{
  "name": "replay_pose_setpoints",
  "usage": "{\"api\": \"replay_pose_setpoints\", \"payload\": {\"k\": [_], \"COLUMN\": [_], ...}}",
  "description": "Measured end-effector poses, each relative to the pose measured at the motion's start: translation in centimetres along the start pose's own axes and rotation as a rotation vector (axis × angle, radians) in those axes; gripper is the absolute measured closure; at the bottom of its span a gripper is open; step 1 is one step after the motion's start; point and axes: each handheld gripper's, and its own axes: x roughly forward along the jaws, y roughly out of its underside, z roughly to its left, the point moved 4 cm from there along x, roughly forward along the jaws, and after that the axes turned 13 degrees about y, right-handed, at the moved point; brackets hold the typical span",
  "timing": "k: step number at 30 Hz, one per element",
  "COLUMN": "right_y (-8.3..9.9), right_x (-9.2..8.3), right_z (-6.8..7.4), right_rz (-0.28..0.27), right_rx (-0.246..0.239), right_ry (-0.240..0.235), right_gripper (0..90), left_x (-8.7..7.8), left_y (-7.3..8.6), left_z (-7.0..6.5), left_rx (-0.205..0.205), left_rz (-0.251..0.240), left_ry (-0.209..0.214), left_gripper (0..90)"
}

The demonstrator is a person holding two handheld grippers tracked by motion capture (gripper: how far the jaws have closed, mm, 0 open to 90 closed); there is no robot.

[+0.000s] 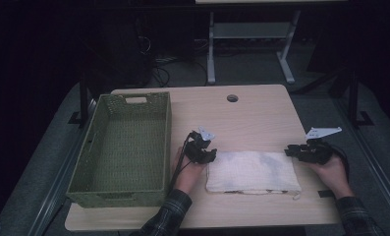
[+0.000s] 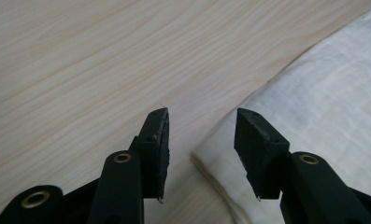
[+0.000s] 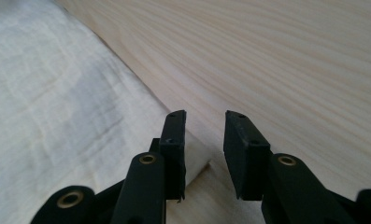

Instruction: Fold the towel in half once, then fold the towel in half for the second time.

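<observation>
1. We count one folded cloth point(image 1: 253, 172), lying flat near the table's front edge, between two grippers.
2. Left gripper point(image 1: 213, 156): jaws parted and empty, at the cloth's left edge point(image 2: 314, 102).
3. Right gripper point(image 1: 290, 151): jaws parted and empty, at the cloth's right corner point(image 3: 57, 107).
4. One green basket point(image 1: 92, 147) stands left of the cloth, apart from it.
5. We see bare wooden table point(image 1: 251, 118) beyond the cloth; past it, a dark room and one desk frame point(image 1: 251, 44).

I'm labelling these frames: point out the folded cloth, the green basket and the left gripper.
folded cloth point(image 1: 254, 169), high view, middle of its top.
green basket point(image 1: 118, 198), high view, near wall.
left gripper point(image 2: 201, 122), left gripper view, between its fingers.
</observation>
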Motion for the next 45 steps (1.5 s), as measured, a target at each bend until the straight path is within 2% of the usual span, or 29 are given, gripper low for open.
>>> {"api": "replay_pose_setpoints", "payload": {"k": [4,10,16,20,23,24,26,27,29,32,33,36,38,40,44,45], "right_y": [0.5,0.6,0.6,0.6,0.6,0.6,0.6,0.6,0.6,0.6,0.5,0.4,0.1,-0.4,-1.6,-2.0], "right_x": [0.5,0.5,0.5,0.5,0.5,0.5,0.5,0.5,0.4,0.4,0.3,0.2,-0.1,-0.3,-0.5,-0.5], "right_z": [0.3,0.6,0.7,0.7,0.7,0.7,0.7,0.7,0.8,0.7,0.6,0.4,0.0,-0.4,-1.4,-1.7], "right_rz": [0.042,0.031,0.027,0.027,0.028,0.028,0.027,0.027,0.035,0.036,0.041,0.036,0.019,0.003,-0.026,-0.034], "right_rx": [-0.021,-0.032,-0.032,-0.038,-0.039,-0.037,-0.037,-0.037,-0.042,-0.049,-0.05,-0.046,-0.054,-0.051,-0.041,-0.038], "right_ry": [0.006,-0.015,-0.021,-0.021,-0.024,-0.025,-0.025,-0.026,-0.02,-0.012,0.0,0.002,0.012,0.028,0.053,0.064], "right_gripper": [69.7,81.3,83.6,84.2,84.9,85.1,85.3,85.6,86.3,86.5,86.7,86.7,86.8,86.9,86.9,87.0], "left_x": [0.3,0.9,1.5,1.7,1.8,1.9,1.9,2.0,2.0,2.0,1.8,1.4,0.8,0.7,0.1,0.1], "left_y": [0.3,0.6,0.8,0.9,0.8,0.8,0.8,0.8,0.6,0.5,0.5,0.1,-0.7,-1.0,-2.0,-2.0], "left_z": [0.6,0.7,1.0,1.0,0.8,0.6,0.5,0.5,0.3,0.4,0.5,0.6,0.6,0.7,0.8,0.8], "left_rx": [-0.009,-0.014,-0.018,-0.014,-0.006,0.001,0.001,-0.009,0.002,-0.005,-0.023,-0.027,-0.03,-0.028,-0.042,-0.042], "left_rz": [0.016,0.039,0.049,0.055,0.055,0.057,0.057,0.056,0.076,0.074,0.06,0.036,-0.013,-0.026,-0.084,-0.084], "left_ry": [-0.006,-0.005,-0.01,0.013,0.023,0.049,0.059,0.068,0.057,0.062,0.068,0.066,0.064,0.061,0.056,0.056], "left_gripper": [54.8,54.7,55.6,61.5,70.5,76.1,83.1,83.1,86.4,87.2,87.3,87.4,87.5,87.5,87.5,87.6]}}
